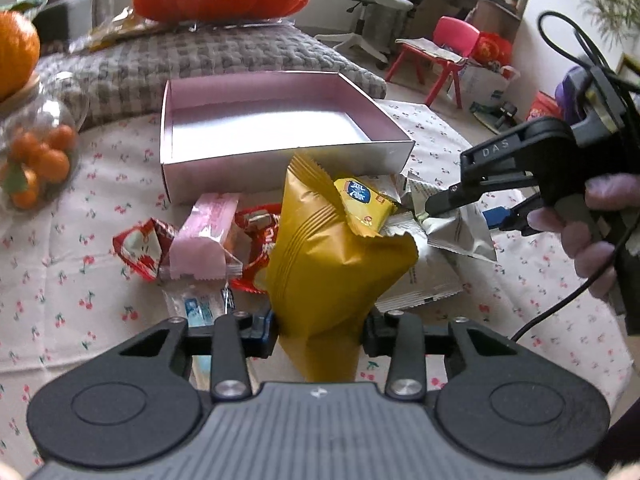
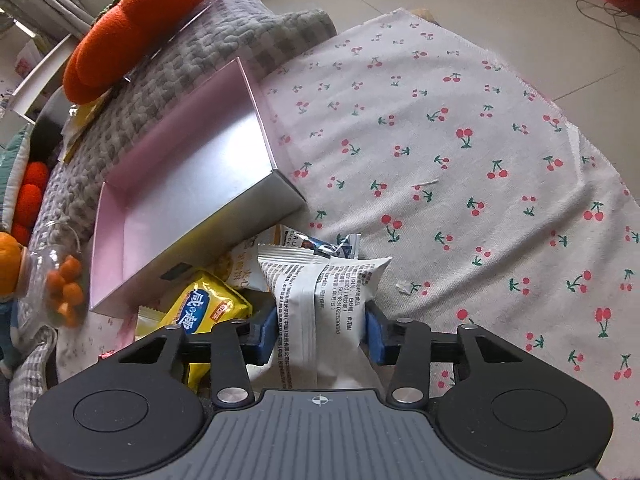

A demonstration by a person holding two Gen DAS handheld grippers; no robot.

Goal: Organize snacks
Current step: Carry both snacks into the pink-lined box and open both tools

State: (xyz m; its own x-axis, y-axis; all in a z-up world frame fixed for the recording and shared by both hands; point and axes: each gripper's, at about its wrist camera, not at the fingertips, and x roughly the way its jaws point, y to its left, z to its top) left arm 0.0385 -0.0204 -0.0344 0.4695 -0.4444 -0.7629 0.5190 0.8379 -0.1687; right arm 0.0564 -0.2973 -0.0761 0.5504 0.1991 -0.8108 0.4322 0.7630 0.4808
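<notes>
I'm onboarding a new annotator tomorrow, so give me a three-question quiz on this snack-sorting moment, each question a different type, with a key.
1. True or false: the pink box already holds snacks.
2. Which packet does the left gripper grip? A) white packet B) mustard-yellow packet C) red packet
3. Fill in: the right gripper is shut on the ____ packet.

Key:
1. False; its inside shows bare.
2. B, the mustard-yellow packet.
3. White; the white packet with printed text sits between the blue pads.

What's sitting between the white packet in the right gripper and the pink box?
In the right wrist view, a small yellow snack pack and a few other wrappers lie between the white packet and the pink box.
</notes>
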